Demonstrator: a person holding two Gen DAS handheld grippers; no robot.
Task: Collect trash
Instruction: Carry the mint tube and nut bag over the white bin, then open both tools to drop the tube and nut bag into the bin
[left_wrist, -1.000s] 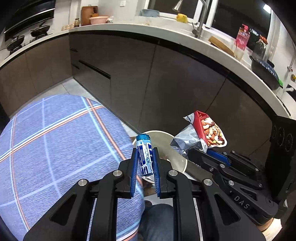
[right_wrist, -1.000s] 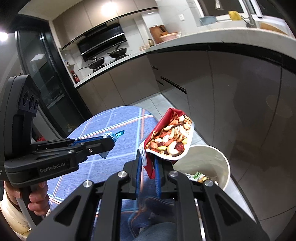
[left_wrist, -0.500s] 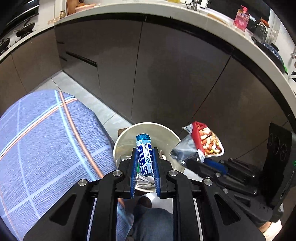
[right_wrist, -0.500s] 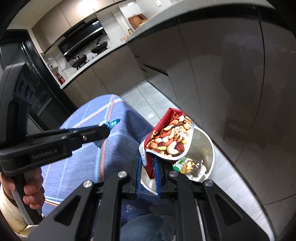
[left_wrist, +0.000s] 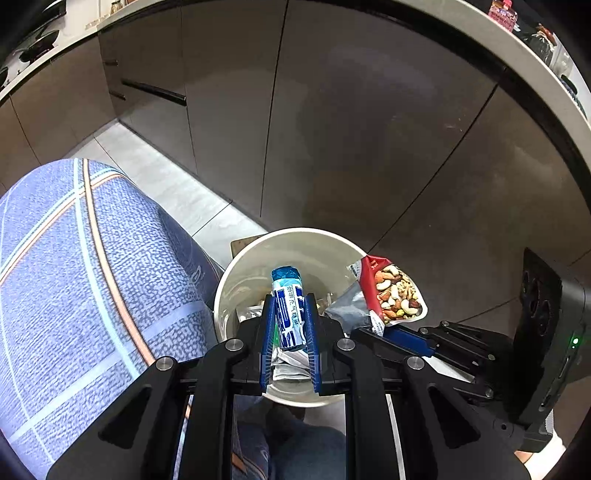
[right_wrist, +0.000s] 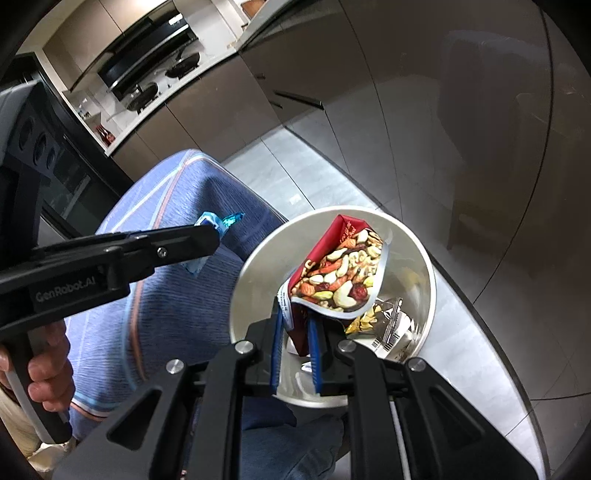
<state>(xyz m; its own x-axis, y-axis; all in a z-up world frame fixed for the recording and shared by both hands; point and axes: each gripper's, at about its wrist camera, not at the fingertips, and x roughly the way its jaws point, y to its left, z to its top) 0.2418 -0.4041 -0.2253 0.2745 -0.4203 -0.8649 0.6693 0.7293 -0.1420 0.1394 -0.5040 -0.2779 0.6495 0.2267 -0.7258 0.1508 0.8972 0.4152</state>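
Observation:
My left gripper (left_wrist: 290, 325) is shut on a blue-and-white wrapper (left_wrist: 289, 306) and holds it over the open white trash bin (left_wrist: 236, 273). My right gripper (right_wrist: 297, 332) is shut on a red nut snack bag (right_wrist: 340, 277) and holds it above the same bin (right_wrist: 255, 266). The nut bag also shows in the left wrist view (left_wrist: 391, 291), at the bin's right rim. The left gripper with its wrapper (right_wrist: 218, 221) shows in the right wrist view, left of the bin. Several discarded wrappers (right_wrist: 391, 325) lie inside the bin.
A table under a blue plaid cloth (left_wrist: 74, 277) stands left of the bin. Dark kitchen cabinets (left_wrist: 332, 129) with a pale counter run behind it. The floor (right_wrist: 314, 166) is grey tile. The person's jeans-clad leg (left_wrist: 295, 443) is just below the bin.
Both grippers have tilted down and moved in over the bin, which now fills more of both views. Each still holds its trash.

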